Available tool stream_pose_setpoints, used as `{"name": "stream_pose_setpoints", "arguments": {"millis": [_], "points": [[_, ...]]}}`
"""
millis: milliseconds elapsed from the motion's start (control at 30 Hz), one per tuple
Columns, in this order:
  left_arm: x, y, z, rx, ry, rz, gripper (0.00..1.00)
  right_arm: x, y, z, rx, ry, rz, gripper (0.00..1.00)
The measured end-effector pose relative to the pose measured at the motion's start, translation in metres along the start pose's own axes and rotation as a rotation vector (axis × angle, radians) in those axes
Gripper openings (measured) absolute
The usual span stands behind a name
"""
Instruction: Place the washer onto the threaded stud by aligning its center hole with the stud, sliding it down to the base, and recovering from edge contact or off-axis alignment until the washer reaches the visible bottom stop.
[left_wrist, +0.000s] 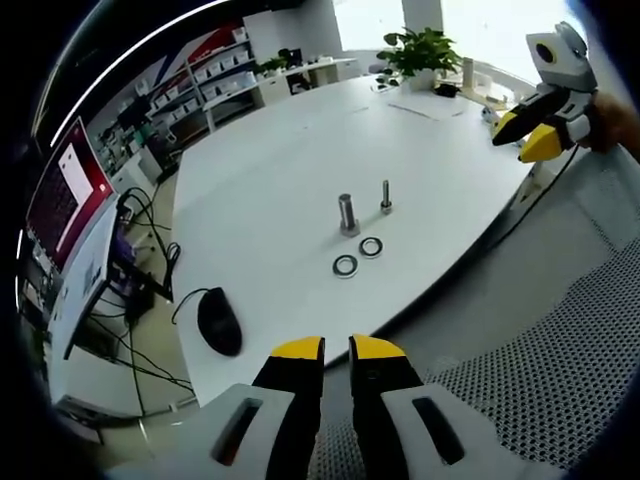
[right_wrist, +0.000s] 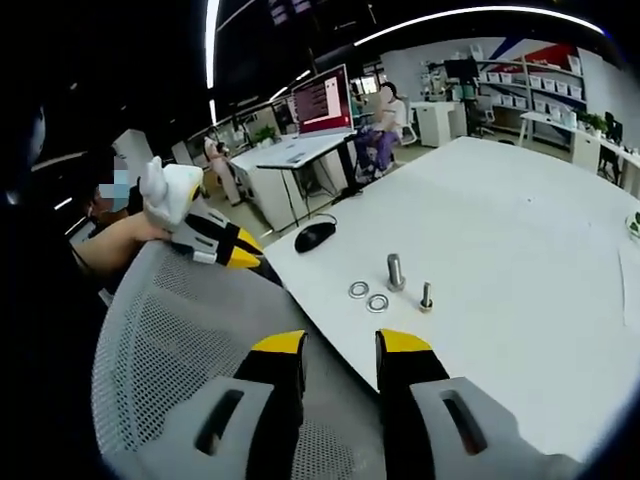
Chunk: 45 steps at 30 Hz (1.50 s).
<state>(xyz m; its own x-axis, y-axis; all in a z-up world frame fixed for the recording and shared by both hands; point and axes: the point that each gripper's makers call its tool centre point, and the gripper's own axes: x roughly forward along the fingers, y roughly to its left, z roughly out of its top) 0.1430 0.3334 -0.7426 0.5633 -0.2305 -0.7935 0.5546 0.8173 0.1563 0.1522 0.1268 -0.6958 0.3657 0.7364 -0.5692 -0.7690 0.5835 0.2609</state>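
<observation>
Two washers (left_wrist: 346, 266) lie flat on the white table (left_wrist: 260, 190), holes facing up, just beside the upright studs — thick stud (left_wrist: 347, 214) and thin bolt (left_wrist: 385, 196), long axes vertical; a flat ring risks slipping at pickup, or tilting and catching the threads. Left gripper (left_wrist: 337, 349) stands narrowly parted, right gripper (right_wrist: 341, 342) wider, both empty over the mesh chair (right_wrist: 180, 330).

Bright office: white table (left_wrist: 270, 170), mesh chair (right_wrist: 170, 330), shelving (left_wrist: 215, 75), potted plant (left_wrist: 420, 50), ceiling light strips (right_wrist: 470, 12).
</observation>
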Motion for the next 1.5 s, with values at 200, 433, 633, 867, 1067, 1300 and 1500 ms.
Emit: {"name": "stream_pose_setpoints", "arguments": {"millis": [200, 433, 633, 867, 1067, 1300, 1500], "points": [[0.001, 0.001, 0.000, 0.000, 0.000, 0.000, 0.07, 0.001, 0.000, -0.004, 0.006, 0.024, 0.015, 0.30], [0.001, 0.002, 0.001, -0.002, -0.003, 0.004, 0.07, 0.004, 0.000, -0.010, 0.008, 0.048, 0.026, 0.31], [0.000, 0.001, 0.000, 0.000, 0.003, 0.002, 0.08, 0.004, -0.010, 0.000, -0.042, 0.066, 0.035, 0.32], [-0.002, -0.002, -0.001, 0.007, 0.007, -0.005, 0.09, 0.013, -0.016, 0.012, -0.159, 0.131, 0.066, 0.32], [-0.002, -0.001, 0.000, 0.004, 0.000, -0.002, 0.09, 0.025, -0.018, 0.021, -0.229, 0.188, 0.089, 0.32], [-0.002, 0.000, 0.000, -0.001, -0.007, 0.002, 0.09, 0.044, -0.020, 0.024, -0.293, 0.254, 0.113, 0.33], [-0.001, 0.001, 0.000, -0.003, -0.009, 0.003, 0.09, 0.061, -0.024, 0.021, -0.357, 0.322, 0.142, 0.33]]}}
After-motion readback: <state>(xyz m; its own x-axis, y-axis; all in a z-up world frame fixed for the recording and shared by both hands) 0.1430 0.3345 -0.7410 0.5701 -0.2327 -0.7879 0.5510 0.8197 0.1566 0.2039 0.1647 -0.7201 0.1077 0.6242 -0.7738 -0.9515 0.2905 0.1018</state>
